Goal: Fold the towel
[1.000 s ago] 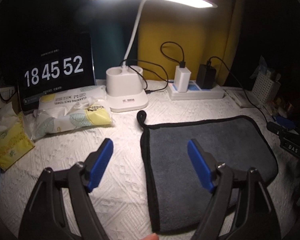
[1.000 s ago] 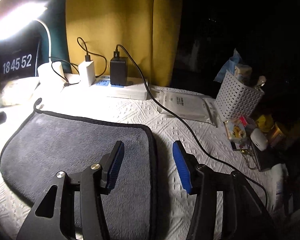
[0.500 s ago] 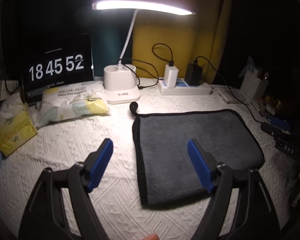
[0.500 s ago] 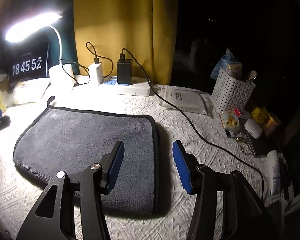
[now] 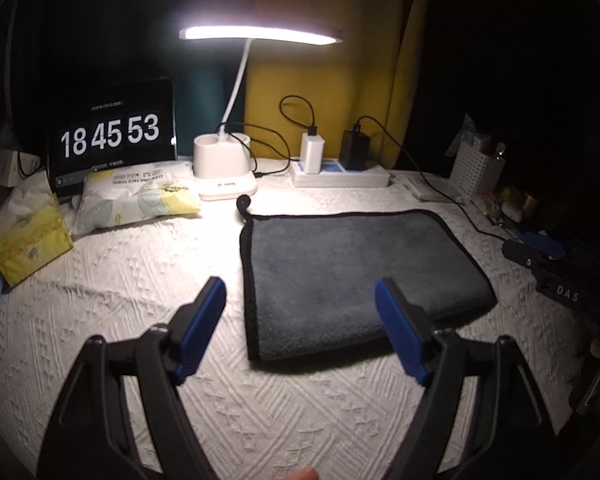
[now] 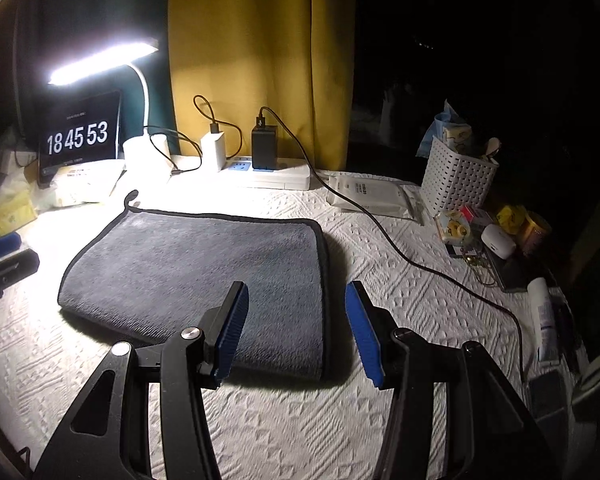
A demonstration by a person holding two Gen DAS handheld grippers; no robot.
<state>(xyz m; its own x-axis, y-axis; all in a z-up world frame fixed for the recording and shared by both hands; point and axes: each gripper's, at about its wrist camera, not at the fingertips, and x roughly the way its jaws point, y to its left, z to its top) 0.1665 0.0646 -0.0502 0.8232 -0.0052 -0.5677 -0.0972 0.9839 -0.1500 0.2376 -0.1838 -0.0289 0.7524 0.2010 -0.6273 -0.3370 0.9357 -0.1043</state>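
Observation:
A grey towel [image 5: 352,276] with black trim lies folded flat on the white textured tablecloth [image 5: 140,280]; it also shows in the right wrist view [image 6: 204,272]. My left gripper [image 5: 300,320] is open and empty, held above the towel's near left corner. My right gripper [image 6: 296,328] is open and empty, held above the towel's near right corner. The right gripper's tip shows at the right edge of the left wrist view [image 5: 540,248], and the left gripper's tip at the left edge of the right wrist view [image 6: 4,256].
Along the back stand a lit desk lamp [image 5: 224,168], a clock screen [image 5: 112,140], a wipes pack [image 5: 136,200], a power strip [image 5: 340,176] with chargers and a white basket [image 6: 456,180]. A black cable [image 6: 400,248] runs right of the towel. Small items crowd the right edge.
Both grippers have drawn back and up from the towel, so it looks smaller and farther. The towel has not moved. The clock went from 18:45:52 to 18:45:53.

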